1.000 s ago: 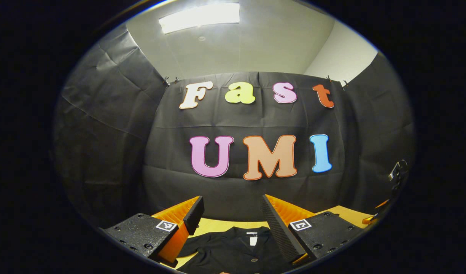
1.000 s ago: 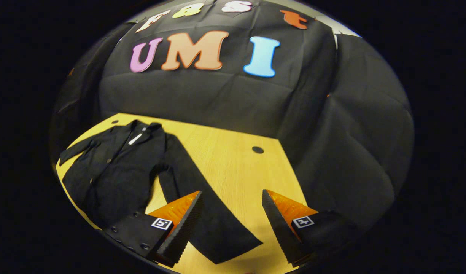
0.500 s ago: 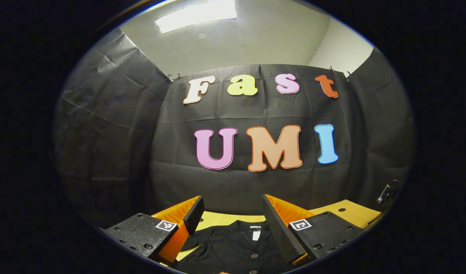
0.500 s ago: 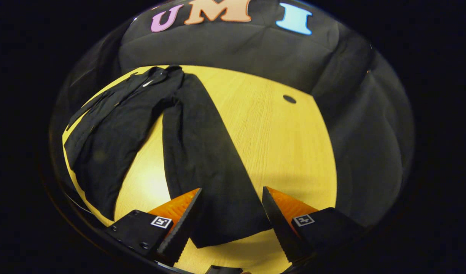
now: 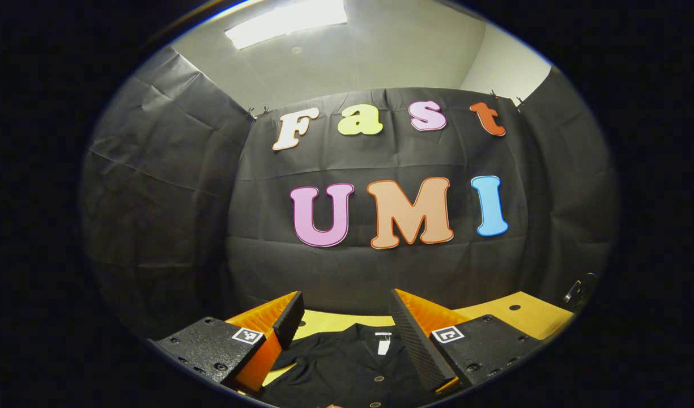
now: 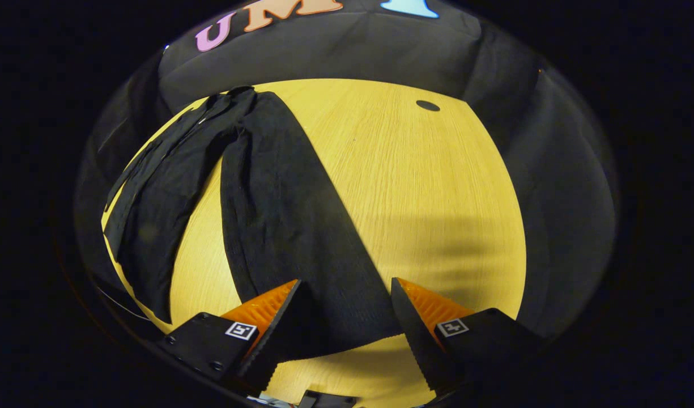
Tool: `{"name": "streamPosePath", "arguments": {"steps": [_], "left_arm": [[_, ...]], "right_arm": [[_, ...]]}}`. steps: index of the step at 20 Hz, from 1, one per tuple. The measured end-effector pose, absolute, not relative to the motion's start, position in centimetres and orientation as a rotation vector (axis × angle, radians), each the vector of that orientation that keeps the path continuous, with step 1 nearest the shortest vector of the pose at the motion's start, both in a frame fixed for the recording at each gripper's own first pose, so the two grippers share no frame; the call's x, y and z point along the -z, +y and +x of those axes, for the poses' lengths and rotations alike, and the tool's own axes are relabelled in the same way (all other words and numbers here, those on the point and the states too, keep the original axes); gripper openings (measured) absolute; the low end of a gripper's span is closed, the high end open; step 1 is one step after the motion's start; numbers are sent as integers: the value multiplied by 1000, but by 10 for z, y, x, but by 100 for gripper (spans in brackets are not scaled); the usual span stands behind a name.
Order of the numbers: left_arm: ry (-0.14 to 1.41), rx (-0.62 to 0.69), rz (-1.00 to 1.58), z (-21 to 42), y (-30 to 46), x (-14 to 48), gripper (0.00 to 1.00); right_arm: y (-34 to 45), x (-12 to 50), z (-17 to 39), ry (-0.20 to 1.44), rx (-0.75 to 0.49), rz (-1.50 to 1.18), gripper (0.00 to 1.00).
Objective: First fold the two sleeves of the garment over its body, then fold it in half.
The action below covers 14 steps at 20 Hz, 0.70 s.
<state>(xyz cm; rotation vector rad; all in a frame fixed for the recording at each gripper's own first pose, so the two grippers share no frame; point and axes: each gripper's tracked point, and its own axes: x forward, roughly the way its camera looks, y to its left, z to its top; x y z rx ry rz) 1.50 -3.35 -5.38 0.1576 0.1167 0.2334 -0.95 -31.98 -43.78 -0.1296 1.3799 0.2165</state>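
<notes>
I see the black shirt (image 6: 171, 170) spread flat on the wooden table (image 6: 414, 187), its body to the left and one long sleeve (image 6: 290, 215) running down toward my right gripper (image 6: 344, 317). That gripper's fingers stand wide apart either side of the cuff, just above it, gripping nothing (whether they touch the cloth I cannot tell). In the left gripper view, my left gripper (image 5: 344, 334) is also wide open and empty, raised above the shirt's collar (image 5: 380, 334) and white neck tag (image 5: 383, 347), facing the black cloth wall (image 5: 154, 187).
</notes>
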Motion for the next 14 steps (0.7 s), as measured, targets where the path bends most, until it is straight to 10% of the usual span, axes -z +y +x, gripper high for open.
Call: {"name": "streamPosePath", "arguments": {"steps": [4,8,14], "left_arm": [[123,-241,152,17,-33,58,92],[115,-238,170,19,-35,55,92],[99,-226,190,20,-38,49,92]], "right_arm": [[-295,440,-12,1386,-290,-162,86],[-260,442,-19,1395,-316,-108,14],[-257,426,-6,1319,-235,-25,3]]}}
